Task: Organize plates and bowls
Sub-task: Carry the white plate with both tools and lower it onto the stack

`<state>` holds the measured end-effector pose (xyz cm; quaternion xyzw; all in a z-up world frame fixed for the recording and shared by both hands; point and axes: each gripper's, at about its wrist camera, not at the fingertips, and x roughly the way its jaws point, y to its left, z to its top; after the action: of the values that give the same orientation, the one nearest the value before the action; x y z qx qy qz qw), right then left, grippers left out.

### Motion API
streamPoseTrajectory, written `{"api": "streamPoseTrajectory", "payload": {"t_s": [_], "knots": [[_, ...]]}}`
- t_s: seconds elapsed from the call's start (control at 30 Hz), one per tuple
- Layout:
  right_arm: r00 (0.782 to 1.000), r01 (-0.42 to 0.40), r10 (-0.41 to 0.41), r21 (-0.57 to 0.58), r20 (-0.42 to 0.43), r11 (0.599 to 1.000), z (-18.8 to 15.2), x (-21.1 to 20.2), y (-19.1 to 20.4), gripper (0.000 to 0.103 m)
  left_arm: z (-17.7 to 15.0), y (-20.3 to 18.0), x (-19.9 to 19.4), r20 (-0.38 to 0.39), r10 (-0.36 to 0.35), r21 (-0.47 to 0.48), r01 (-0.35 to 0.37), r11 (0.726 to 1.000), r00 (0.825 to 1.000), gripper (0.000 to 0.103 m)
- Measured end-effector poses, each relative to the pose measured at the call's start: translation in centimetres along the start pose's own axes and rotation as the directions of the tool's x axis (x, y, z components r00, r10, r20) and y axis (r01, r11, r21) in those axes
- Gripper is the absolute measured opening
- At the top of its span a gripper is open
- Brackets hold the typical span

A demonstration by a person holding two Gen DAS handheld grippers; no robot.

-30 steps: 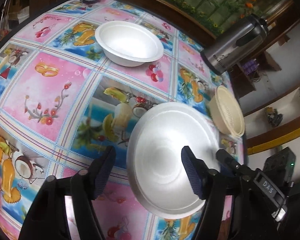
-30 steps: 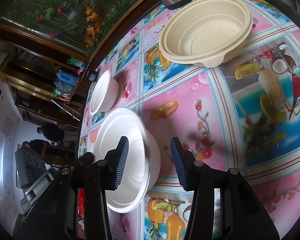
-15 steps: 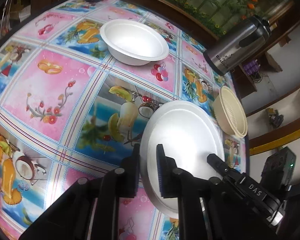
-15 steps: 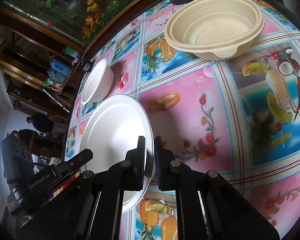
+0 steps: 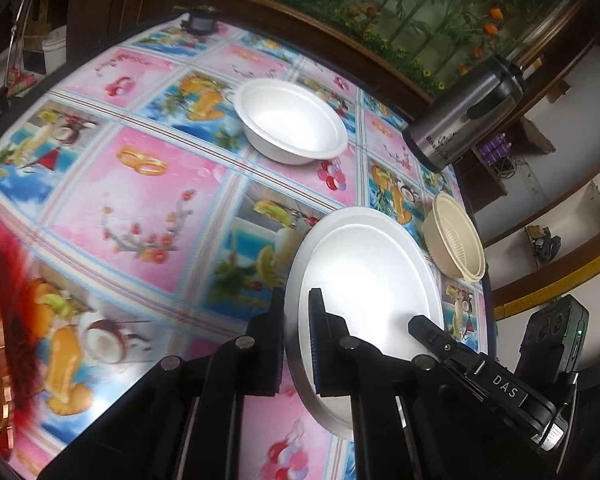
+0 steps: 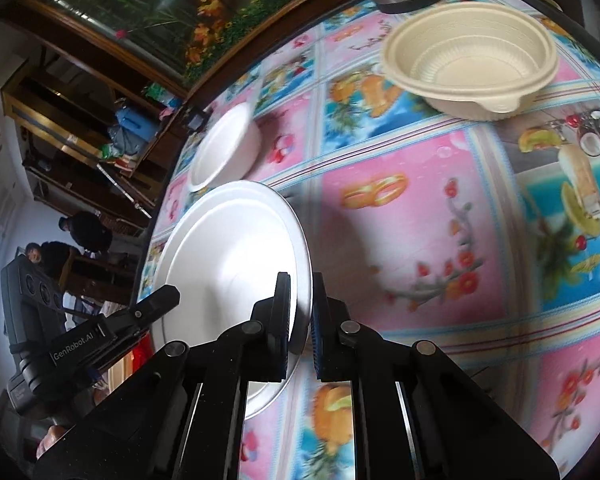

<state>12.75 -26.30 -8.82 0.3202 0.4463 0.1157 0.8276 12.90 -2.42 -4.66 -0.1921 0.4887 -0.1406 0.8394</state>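
A white foam plate is held between both grippers, lifted and tilted above the fruit-print tablecloth. My left gripper is shut on its left rim. My right gripper is shut on the opposite rim of the plate. The right gripper's body shows beyond the plate in the left wrist view. A white foam bowl sits at the far middle of the table, also in the right wrist view. A cream plastic bowl stands at the far right, also in the left wrist view.
A steel thermos jug stands at the table's far right edge, behind the cream bowl. A small dark object lies at the far edge. A red and gold item sits at the near left. People stand beyond the table.
Both grippers went from open around the plate's rims to shut on them. The plate has since risen off the table and tilted.
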Motion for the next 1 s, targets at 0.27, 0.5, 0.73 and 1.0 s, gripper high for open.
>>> {"api": "streamPoseTrajectory", "payload": {"t_s": [0.27,0.5,0.73,1.0], "knots": [[0.997,-0.071,0.066,-0.105,-0.048,0.992,-2.2,0.6,7.2,0.009,-0.8,4.5,-7.2,0.109,0.024,-0.025,-0.022,0.999,0.994,0.009],[0.986,-0.133,0.107,-0.227,-0.125,0.965,-5.0,3.1,15.4,0.009,-1.9,11.1,-14.0,0.191,0.101,-0.091,-0.085,0.992,0.976,0.009],[0.967,-0.171,0.101,-0.304,-0.233,0.937,-8.5,8.7,22.3,0.009,-3.2,18.0,-17.2,0.193,0.181,-0.203,-0.141,0.969,0.965,0.009],[0.959,-0.148,0.034,-0.393,-0.283,0.908,-11.8,13.4,27.0,0.009,-4.3,23.3,-17.2,0.151,0.207,-0.290,-0.157,0.944,0.967,0.009]]}}
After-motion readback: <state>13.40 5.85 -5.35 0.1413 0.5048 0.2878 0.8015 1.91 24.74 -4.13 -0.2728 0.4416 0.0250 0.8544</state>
